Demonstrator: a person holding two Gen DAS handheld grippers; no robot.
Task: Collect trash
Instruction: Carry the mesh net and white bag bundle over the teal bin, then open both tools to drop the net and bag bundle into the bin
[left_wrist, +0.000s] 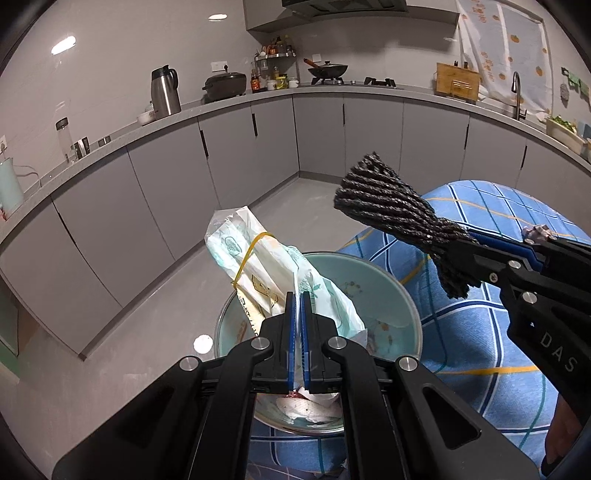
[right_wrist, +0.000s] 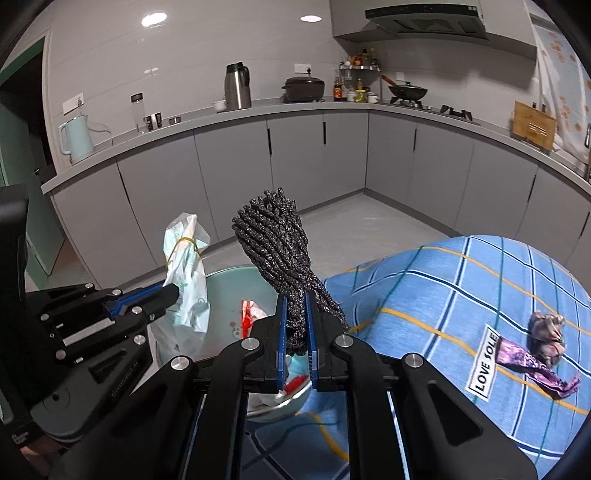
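Note:
My left gripper (left_wrist: 298, 295) is shut on a white and green plastic bag (left_wrist: 258, 258) tied with a yellow rubber band. The bag stands up over a pale green bowl (left_wrist: 384, 291). My right gripper (right_wrist: 296, 295) is shut on a dark grey bundle of braided cords (right_wrist: 275, 236), which fans out above the bowl's (right_wrist: 229, 284) right side. The left gripper (right_wrist: 173, 291) and the bag (right_wrist: 184, 258) show at the left of the right wrist view. A red wrapper (right_wrist: 249, 314) and crumpled white scraps (left_wrist: 310, 406) lie in the bowl. A purple wrapper (right_wrist: 535, 354) lies on the cloth.
The bowl rests on a blue checked tablecloth (right_wrist: 461, 280) with a "LOVE SOLE" label (right_wrist: 484, 365). Beyond is grey floor (left_wrist: 295, 206) and an L-shaped counter (left_wrist: 332, 90) with grey cabinets, a steel thermos (left_wrist: 165, 90), a wok (left_wrist: 328, 69) and a pale kettle (right_wrist: 77, 138).

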